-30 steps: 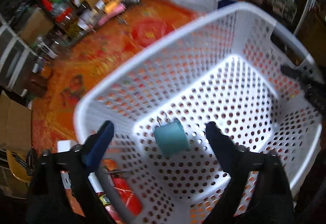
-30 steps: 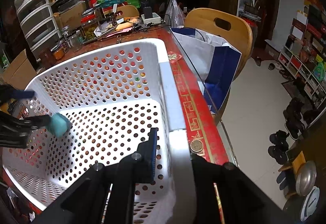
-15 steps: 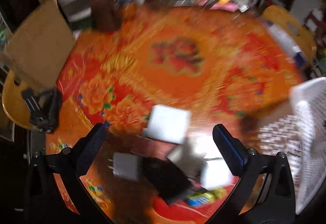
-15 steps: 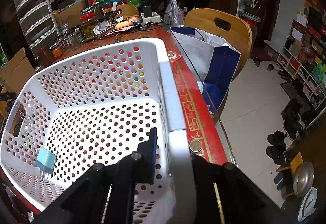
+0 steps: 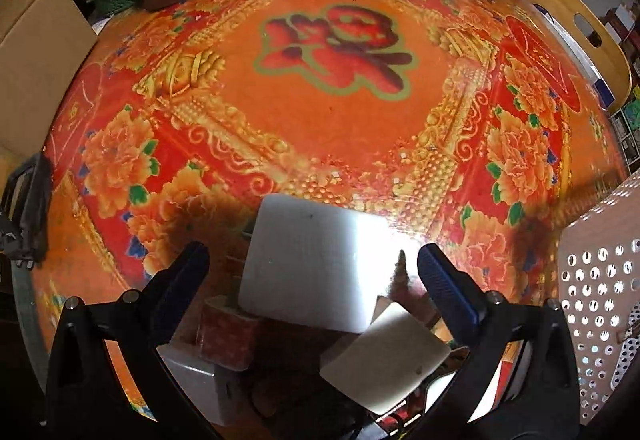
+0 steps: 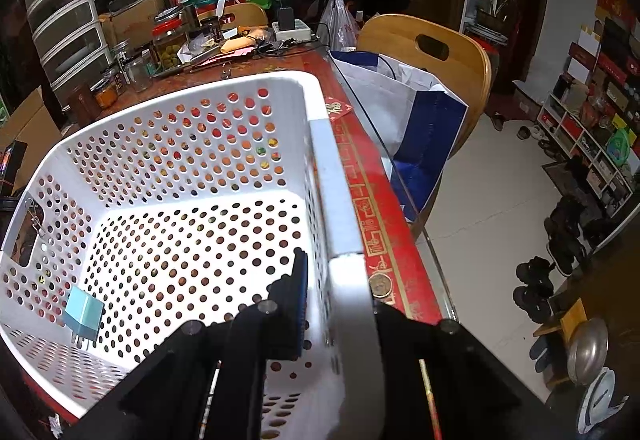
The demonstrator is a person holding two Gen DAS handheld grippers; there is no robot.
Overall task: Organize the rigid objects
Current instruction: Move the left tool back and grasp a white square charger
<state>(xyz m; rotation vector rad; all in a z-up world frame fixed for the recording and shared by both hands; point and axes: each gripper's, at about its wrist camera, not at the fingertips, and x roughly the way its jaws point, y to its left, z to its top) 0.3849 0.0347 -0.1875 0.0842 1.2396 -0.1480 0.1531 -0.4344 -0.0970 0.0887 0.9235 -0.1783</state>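
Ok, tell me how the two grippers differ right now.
The left gripper has its jaws wide open over a pile of white blocks on the table and grips nothing; the right gripper is shut on the rim of the white basket. The left one points at the red patterned tabletop; the right one looks along the basket's edge. Both have black frames with blue pads.

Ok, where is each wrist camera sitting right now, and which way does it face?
Left wrist: above the table, looking steeply down at a pile of white blocks; left gripper jaws stand wide open around it, touching nothing.
Right wrist: at the basket rim, facing across the table toward the chair; right gripper jaws shut on the rim. A teal charger lies inside.
Shared: the white basket, the orange tablecloth, the wooden chair.
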